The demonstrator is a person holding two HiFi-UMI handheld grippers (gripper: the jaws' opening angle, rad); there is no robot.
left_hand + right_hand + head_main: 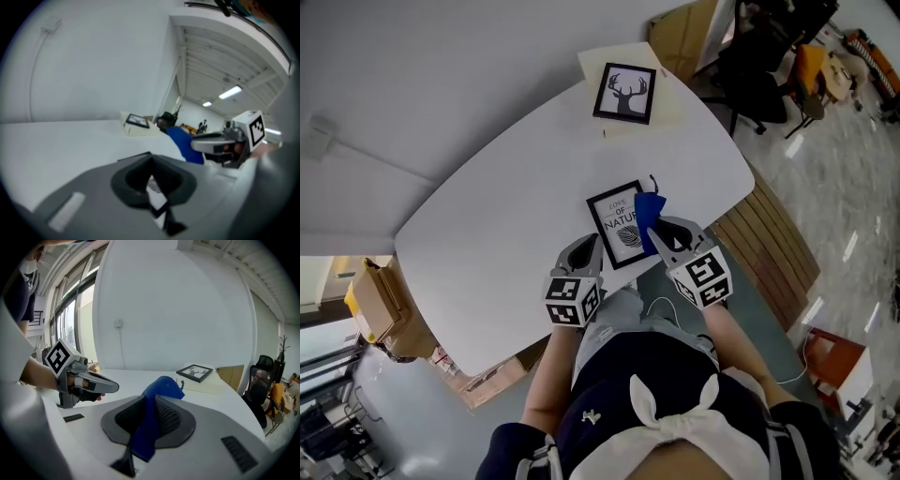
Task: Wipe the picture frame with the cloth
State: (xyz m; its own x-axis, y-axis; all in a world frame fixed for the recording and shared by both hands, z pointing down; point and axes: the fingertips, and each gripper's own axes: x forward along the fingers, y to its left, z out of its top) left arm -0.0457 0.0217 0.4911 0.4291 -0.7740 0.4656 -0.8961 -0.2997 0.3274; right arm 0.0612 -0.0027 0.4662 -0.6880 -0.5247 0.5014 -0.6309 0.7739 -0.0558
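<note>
Two frames: the picture frame point(617, 225) lies at the white worktop's point(506, 206) near edge, the deer frame point(625, 93) well beyond it (bare worktop between). The left gripper point(585, 251) pinches its fingers on the picture frame's near corner. The right gripper point(662, 232) clamps its fingers on the one blue cloth point(649, 214), over the frame's right side.

1. Right gripper point(148, 401): jaws clamped on the blue cloth point(161, 387), which bunches up ahead of the pads.
2. Left gripper point(107, 386) at left, tip pointing toward the cloth, held in a hand point(40, 373).
3. White table point(126, 377) below both.
4. Deer picture point(194, 372) far right on a beige board point(213, 386).
5. Office chair point(262, 376) at the right edge.
</note>
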